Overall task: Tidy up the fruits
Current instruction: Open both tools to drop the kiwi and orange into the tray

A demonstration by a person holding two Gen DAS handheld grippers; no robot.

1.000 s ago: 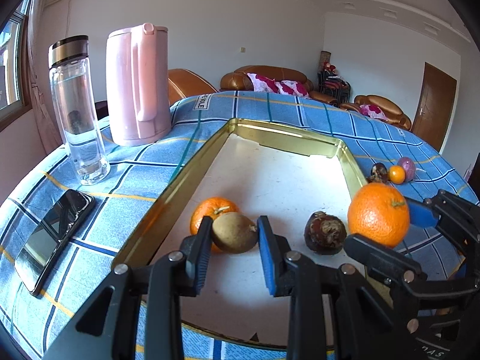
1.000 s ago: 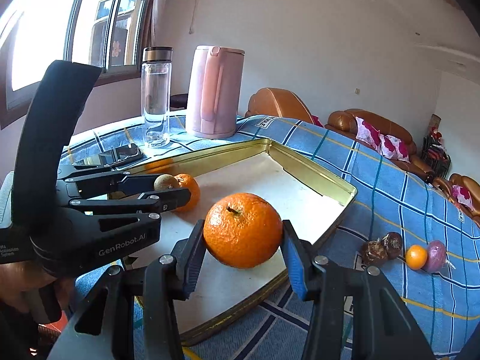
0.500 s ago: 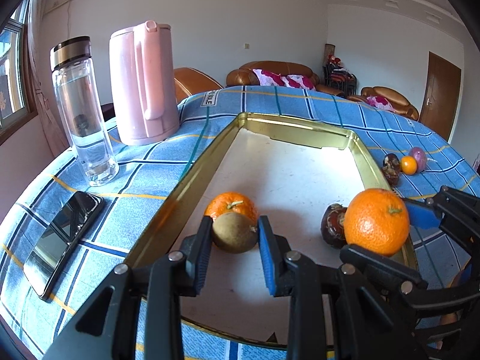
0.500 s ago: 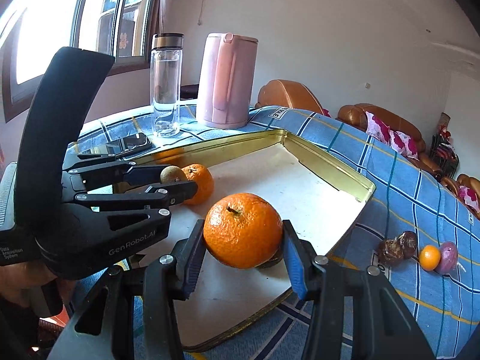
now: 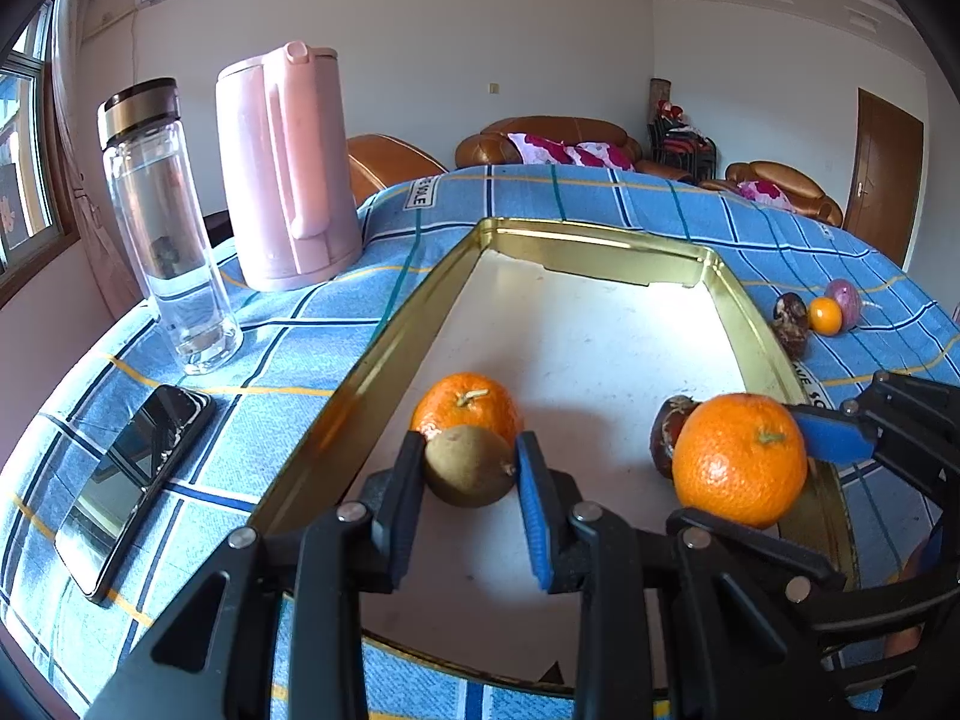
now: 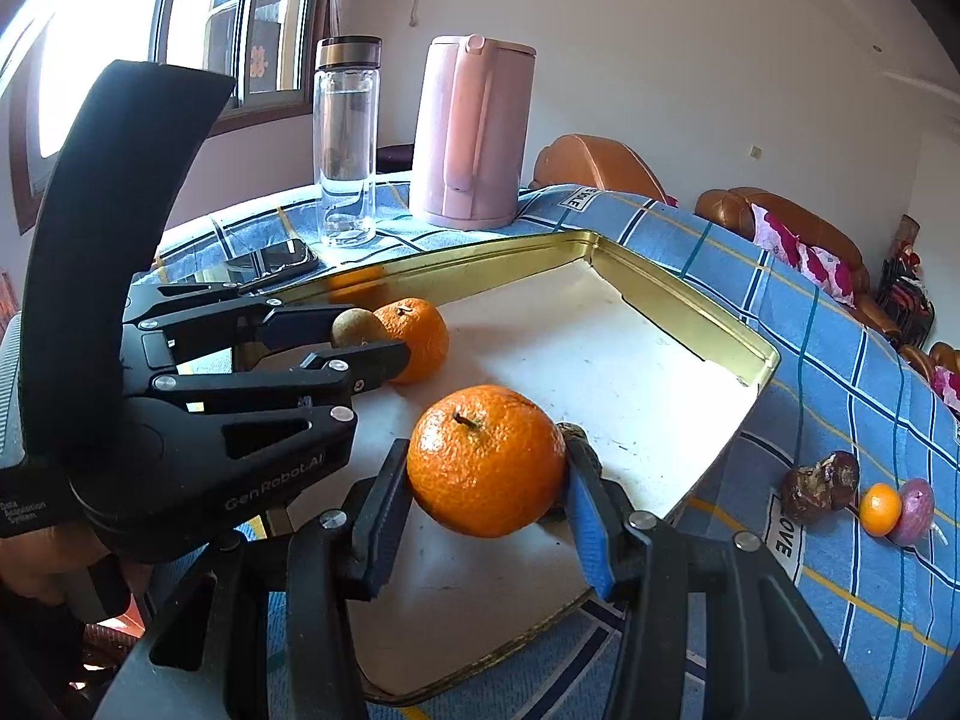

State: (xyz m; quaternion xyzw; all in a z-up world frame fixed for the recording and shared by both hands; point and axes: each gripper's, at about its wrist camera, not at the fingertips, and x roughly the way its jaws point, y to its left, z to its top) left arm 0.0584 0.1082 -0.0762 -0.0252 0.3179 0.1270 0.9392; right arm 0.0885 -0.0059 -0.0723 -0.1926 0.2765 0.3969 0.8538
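A gold-rimmed tray [image 5: 384, 354] with a white floor lies on the blue checked tablecloth. My left gripper [image 5: 470, 468] is shut on a brown kiwi [image 5: 471, 467], held low over the tray's near left part, just in front of an orange [image 5: 465, 405] lying in the tray. My right gripper [image 6: 487, 483] is shut on a large orange [image 6: 485, 459], held above the tray's near right part; this orange also shows in the left wrist view [image 5: 739, 457]. A dark brown fruit [image 5: 667, 433] lies in the tray behind it.
A pink kettle [image 5: 285, 168], a glass bottle [image 5: 165, 228] and a phone [image 5: 135, 471] stand left of the tray. On the cloth right of the tray lie a dark fruit [image 6: 819, 485], a small orange fruit [image 6: 879, 509] and a purple fruit [image 6: 913, 510].
Both grippers have moved forward over the tray with their fruits. The large orange now hangs over the tray in front of the dark fruit; the kiwi sits closer to the orange in the tray.
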